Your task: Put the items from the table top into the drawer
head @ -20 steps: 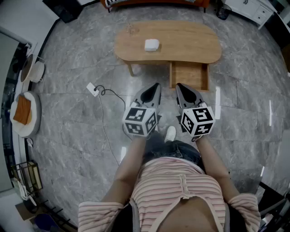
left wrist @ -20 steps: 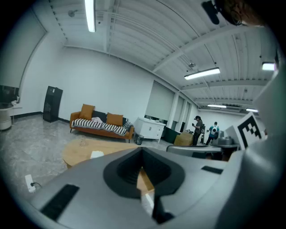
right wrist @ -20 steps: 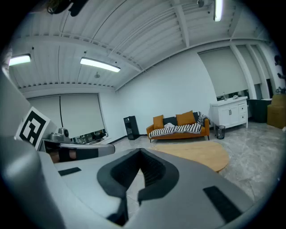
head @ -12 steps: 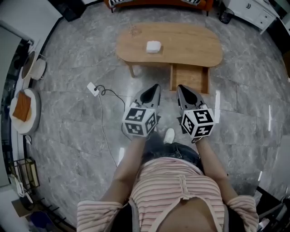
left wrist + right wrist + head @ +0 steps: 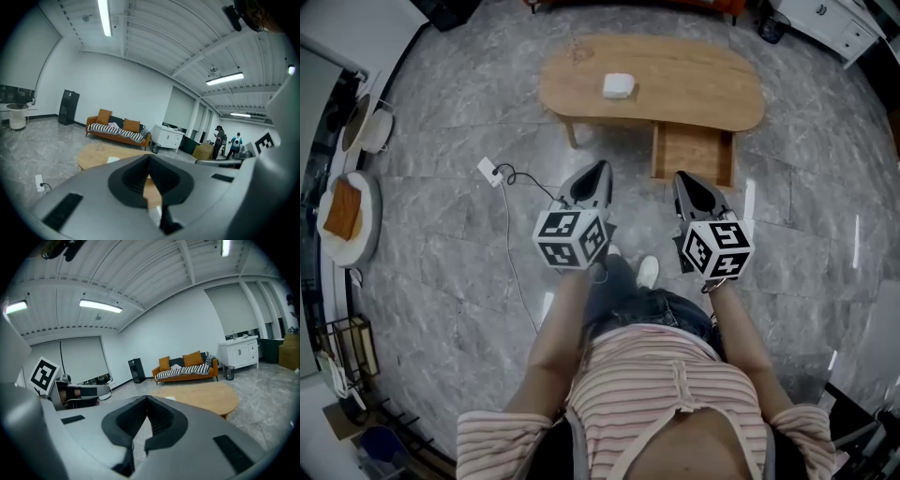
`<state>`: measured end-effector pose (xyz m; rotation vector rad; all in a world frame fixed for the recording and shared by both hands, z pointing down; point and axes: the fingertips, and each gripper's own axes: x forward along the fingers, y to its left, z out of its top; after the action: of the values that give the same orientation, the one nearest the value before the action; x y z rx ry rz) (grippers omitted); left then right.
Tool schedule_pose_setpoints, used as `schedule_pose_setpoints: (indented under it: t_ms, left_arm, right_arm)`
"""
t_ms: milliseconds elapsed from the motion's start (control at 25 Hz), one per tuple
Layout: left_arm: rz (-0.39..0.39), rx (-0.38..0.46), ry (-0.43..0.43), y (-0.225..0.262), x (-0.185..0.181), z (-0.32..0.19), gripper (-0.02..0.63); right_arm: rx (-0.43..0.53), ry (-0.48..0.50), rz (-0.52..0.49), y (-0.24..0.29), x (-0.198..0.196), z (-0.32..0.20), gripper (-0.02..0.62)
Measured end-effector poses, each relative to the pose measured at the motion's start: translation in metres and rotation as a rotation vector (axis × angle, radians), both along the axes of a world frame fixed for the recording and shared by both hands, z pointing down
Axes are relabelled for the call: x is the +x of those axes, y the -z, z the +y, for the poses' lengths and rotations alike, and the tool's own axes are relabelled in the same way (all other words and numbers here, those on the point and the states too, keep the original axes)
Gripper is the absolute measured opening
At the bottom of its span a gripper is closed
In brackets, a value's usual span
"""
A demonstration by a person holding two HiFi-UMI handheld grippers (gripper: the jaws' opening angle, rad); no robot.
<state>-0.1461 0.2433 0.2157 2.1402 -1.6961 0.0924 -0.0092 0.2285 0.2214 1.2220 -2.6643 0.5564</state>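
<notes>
**Q:** Where does the task's thing lie?

**A:** The small white box (image 5: 618,85) sits alone on the oval wooden table (image 5: 703,89), left of the top's middle. The drawer (image 5: 692,155) stands pulled out under the table's near edge, to the right of the box. Its wooden floor looks bare.

**Q:** Which way does the box lie from the tools?

**A:** It lies ahead of both and well apart from them, since the person stands back from the table on the grey marble floor. The left gripper (image 5: 598,169) points almost straight at the box. The right gripper (image 5: 681,178) points at the open drawer. On that showing the left gripper is the better placed for the pick-up. The box would then have to travel rightward and toward the person to reach the drawer.

**Q:** Does the box have a long axis?

**A:** None to speak of: it looks nearly square with rounded corners. The table's long axis runs across the head view from left to right.

**Q:** In what state are the tools?

**A:** In each gripper view the dark jaws meet at their tips with nothing between them. Both grippers are clenched and empty.

**Q:** Is any writing legible?

**A:** None shows on the box. The marker cubes bear black-and-white square patterns, not text. The power strip (image 5: 491,174) with its cable, on the floor left of the left gripper, shows no readable print.
</notes>
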Motion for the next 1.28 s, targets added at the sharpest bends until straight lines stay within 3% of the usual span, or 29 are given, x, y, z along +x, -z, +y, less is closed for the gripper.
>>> schedule_pose_setpoints:
  t_ms: [640,1280]
  left_arm:
    - [-0.024,-0.013,0.049,0.004,-0.014,-0.025,0.014]
    - [-0.047,-0.045,0.041,-0.014,-0.032,-0.107,0.014]
  right_arm:
    - [0.010,-0.013,-0.022,0.014,0.014,-0.030,0.008]
    - [-0.008,-0.027,0.011,-0.001,-0.001,-0.113,0.008]
